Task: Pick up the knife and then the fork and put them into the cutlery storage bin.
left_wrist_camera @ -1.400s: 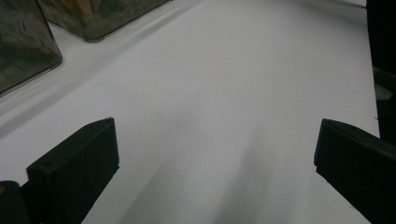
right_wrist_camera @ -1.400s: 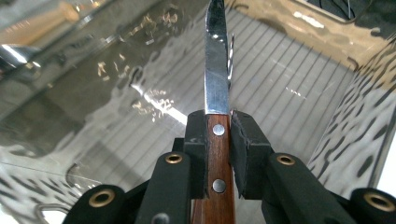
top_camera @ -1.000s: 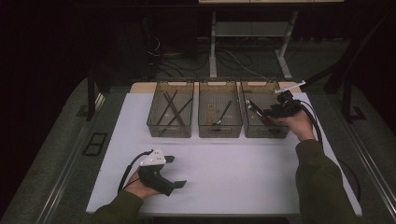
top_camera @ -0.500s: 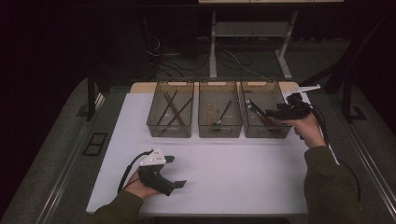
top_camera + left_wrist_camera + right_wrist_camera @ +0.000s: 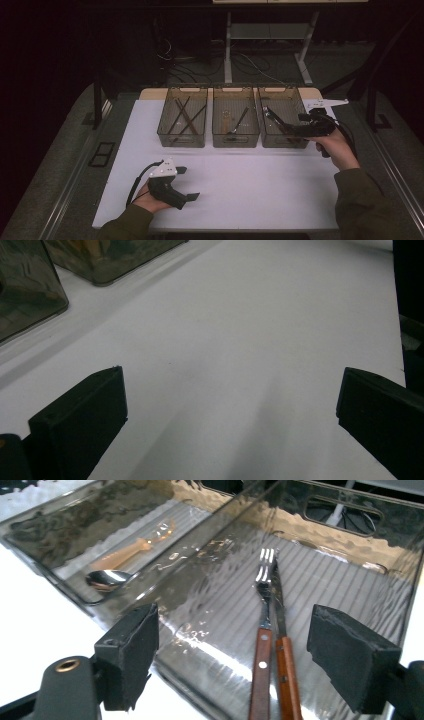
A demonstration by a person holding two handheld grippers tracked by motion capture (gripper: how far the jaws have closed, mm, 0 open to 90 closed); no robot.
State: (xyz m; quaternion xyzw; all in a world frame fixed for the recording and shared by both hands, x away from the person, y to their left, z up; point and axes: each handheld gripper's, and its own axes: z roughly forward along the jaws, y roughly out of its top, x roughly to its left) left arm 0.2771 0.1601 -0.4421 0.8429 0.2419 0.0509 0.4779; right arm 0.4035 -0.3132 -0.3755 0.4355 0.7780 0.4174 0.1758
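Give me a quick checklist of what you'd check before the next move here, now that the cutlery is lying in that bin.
1. Right gripper free of cutlery: ok; its jaws have just been opening and nothing sits between them.
2. Fork inside the right bin: ok, flat on the bottom.
3. Knife with it: ok, alongside the fork.
4. Left gripper ready: ok, open over bare table.
5. Spoon in the middle bin: ok.
6. More cutlery left to sort: cannot tell.

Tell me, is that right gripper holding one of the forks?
No, the right gripper has its jaws apart with nothing between them, while the wooden-handled fork lies in the bin beside another wooden-handled utensil.
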